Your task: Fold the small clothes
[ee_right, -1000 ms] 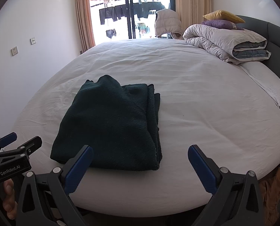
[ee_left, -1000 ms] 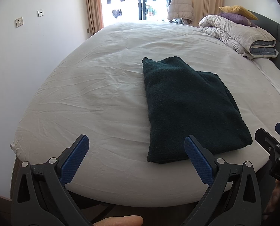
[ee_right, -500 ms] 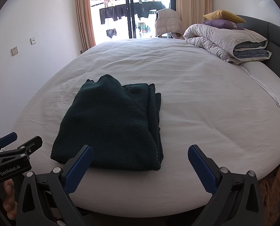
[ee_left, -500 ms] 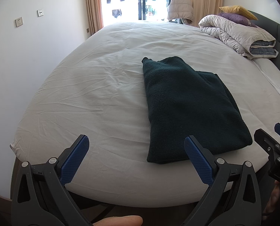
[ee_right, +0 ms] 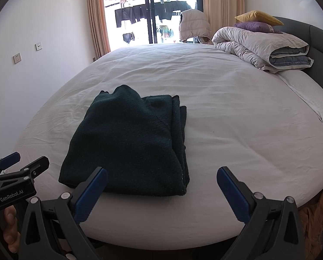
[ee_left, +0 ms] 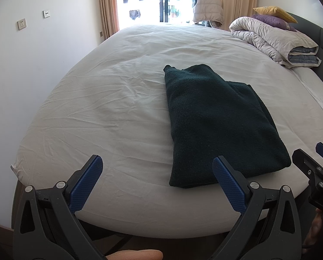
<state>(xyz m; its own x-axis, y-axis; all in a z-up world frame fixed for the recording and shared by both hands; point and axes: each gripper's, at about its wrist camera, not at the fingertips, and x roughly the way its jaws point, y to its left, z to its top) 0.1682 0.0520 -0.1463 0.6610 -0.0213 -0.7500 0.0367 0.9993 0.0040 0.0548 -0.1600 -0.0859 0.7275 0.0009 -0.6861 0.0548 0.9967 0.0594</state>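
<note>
1. Left gripper [ee_left: 157,171], lower centre of its frame: fingers wide apart, holding nothing.
2. Dark green folded knit garment [ee_left: 217,125] lies on the white bed [ee_left: 109,112], right of centre, long axis running away.
3. Right gripper [ee_right: 161,184]: fingers spread, empty; the garment's near edge lies just beyond its left finger, likely nearer this hand.

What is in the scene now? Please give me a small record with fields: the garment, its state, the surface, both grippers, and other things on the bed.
garment: dark green knit garment
state: folded into a stacked rectangle, lying flat, layered edges on its right side
surface: white bed sheet, wrinkled
left gripper: open, holding nothing, at the near edge of the bed
right gripper: open, holding nothing, just short of the garment
other things: folded duvet near the headboard, purple pillow and yellow pillow on it
</note>
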